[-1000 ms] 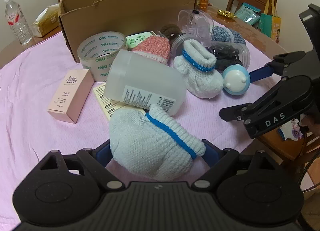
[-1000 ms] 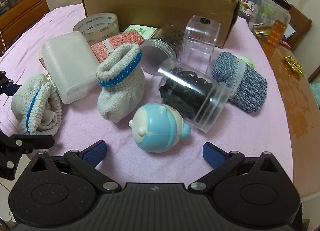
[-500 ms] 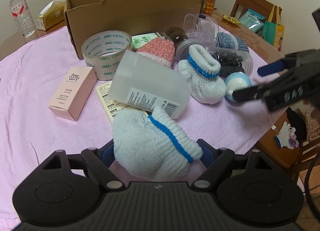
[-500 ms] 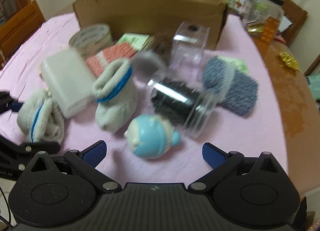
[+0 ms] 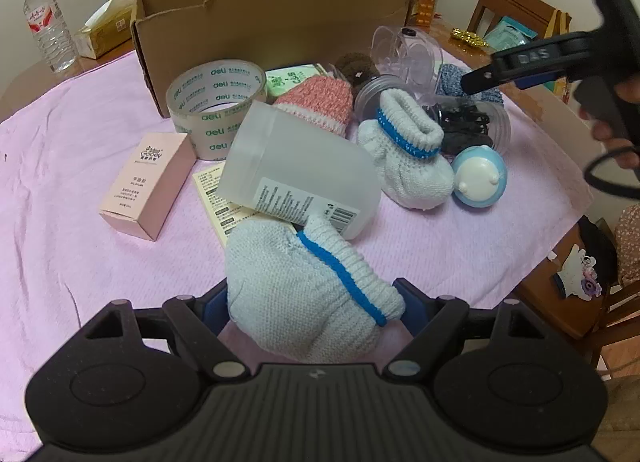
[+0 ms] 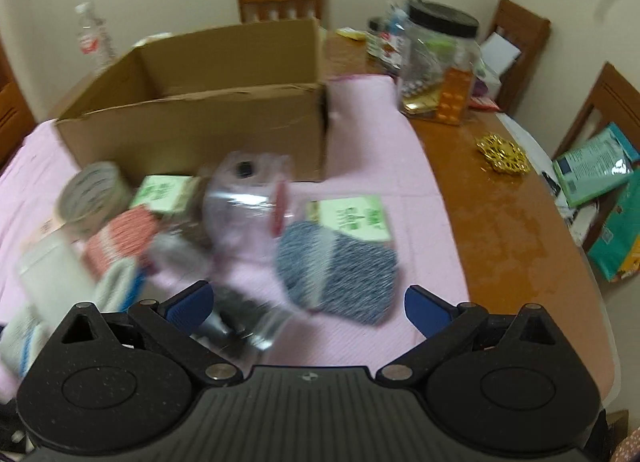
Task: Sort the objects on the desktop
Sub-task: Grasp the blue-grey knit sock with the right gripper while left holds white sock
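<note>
The left tongs (image 5: 316, 298) are gripping the white bootie (image 5: 308, 294), its long axis lying across the jaws; the cardboard box (image 5: 248, 18) is sitting straight ahead, beyond the clutter. The right tongs (image 6: 308, 302) are hanging released, nearer the box.

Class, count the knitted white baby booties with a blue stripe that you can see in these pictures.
2. One knitted white blue-striped bootie sits between the left gripper fingers; the other stands beside the frosted plastic jar. More could hide under the clutter.
</note>
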`<state>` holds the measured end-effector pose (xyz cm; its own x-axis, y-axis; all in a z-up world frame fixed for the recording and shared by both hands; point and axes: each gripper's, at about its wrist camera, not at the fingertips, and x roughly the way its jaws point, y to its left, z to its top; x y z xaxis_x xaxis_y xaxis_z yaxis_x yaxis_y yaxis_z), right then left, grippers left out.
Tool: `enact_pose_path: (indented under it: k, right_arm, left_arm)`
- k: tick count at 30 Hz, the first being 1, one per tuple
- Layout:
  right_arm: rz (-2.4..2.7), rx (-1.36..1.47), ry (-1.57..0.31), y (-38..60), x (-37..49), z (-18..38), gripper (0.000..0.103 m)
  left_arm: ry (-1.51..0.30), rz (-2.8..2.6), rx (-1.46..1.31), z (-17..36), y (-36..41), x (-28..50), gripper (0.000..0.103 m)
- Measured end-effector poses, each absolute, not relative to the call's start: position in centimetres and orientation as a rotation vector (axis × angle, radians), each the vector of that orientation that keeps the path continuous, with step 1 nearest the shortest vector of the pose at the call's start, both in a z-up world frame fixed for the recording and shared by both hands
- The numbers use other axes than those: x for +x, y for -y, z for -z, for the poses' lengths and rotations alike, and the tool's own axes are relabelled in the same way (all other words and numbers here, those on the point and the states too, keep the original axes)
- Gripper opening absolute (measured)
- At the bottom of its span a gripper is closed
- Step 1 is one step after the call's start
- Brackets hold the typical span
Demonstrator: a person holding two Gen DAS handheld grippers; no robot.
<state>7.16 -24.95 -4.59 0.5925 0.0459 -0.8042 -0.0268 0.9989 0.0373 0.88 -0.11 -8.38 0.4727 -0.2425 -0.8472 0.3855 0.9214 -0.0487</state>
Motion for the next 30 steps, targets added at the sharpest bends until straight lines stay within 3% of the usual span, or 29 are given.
enact_pose_path:
  k: [7,12,15,18,30]
  right_arm:
    - [-0.056,0.069,-1.032,26.2,10.7,7.6,0.102]
    - [-0.072,0.074,-1.066,26.2,11.8,8.9,0.093]
    - [-0.079,0.041,-1.058,26.0,12.0,8.8,0.083]
    - [-0.092,0.041,-1.064,26.0,11.9,8.5,0.08]
    - [-0.169,-0.017,-1.051,26.1,11.1,5.4,0.076]
  left_arm:
    - [-1.023,0.356,0.154,8.6,0.3,1.1,0.085]
    - [-1.032,0.323,0.134,8.8,0.5,1.5,0.083]
    - [-1.028,0.321,0.147,8.5,0.7,1.3,0.08]
    - [-1.035,0.33,0.138,8.1,0.6,1.0,0.079]
    - [-1.03,0.326,0.097,4.4,0.0,0.6,0.078]
